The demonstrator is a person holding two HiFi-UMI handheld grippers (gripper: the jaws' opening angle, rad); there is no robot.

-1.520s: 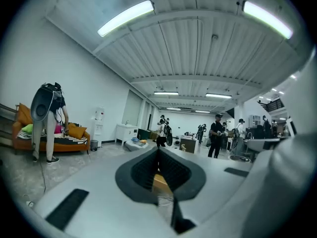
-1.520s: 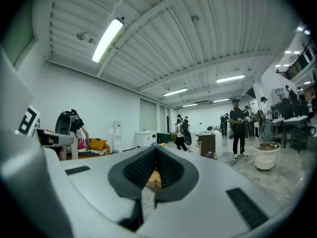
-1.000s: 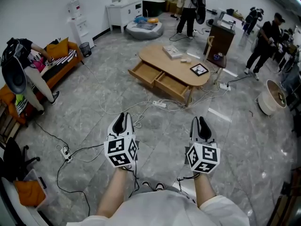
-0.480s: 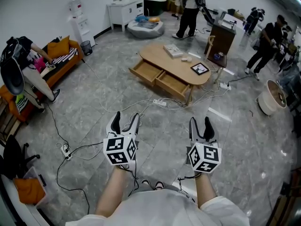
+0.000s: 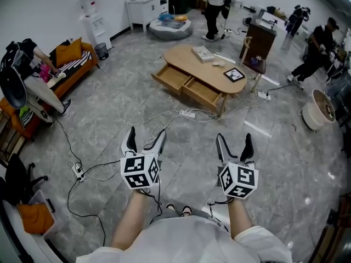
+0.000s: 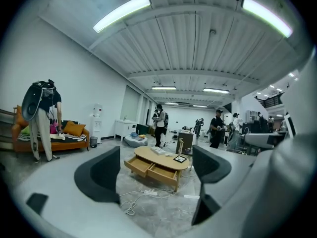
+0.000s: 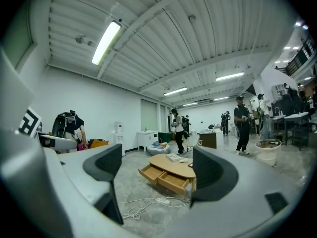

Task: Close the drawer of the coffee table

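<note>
Bare grey floor (image 5: 104, 119) lies open between the person and the coffee table (image 5: 211, 73), which stands well ahead in mid-room. White cables (image 5: 159, 126) and a power strip (image 5: 187, 114) trail across the floor just before the table's front edge. An orange sofa (image 5: 74, 59) lines the left wall. A dark cabinet (image 5: 259, 37) and a pale tub (image 5: 318, 111) stand to the right.

The table is oval, of light wood, with 2 drawers (image 5: 189, 86) side by side, both pulled out and showing bare wooden insides. A book (image 5: 203, 52) and a framed picture (image 5: 234, 74) lie on the tabletop.

The left gripper (image 5: 146, 137) and right gripper (image 5: 234, 141) hover over the floor, far short of the table. Their jaws have just been opening and stand wide apart with nothing between them.
</note>
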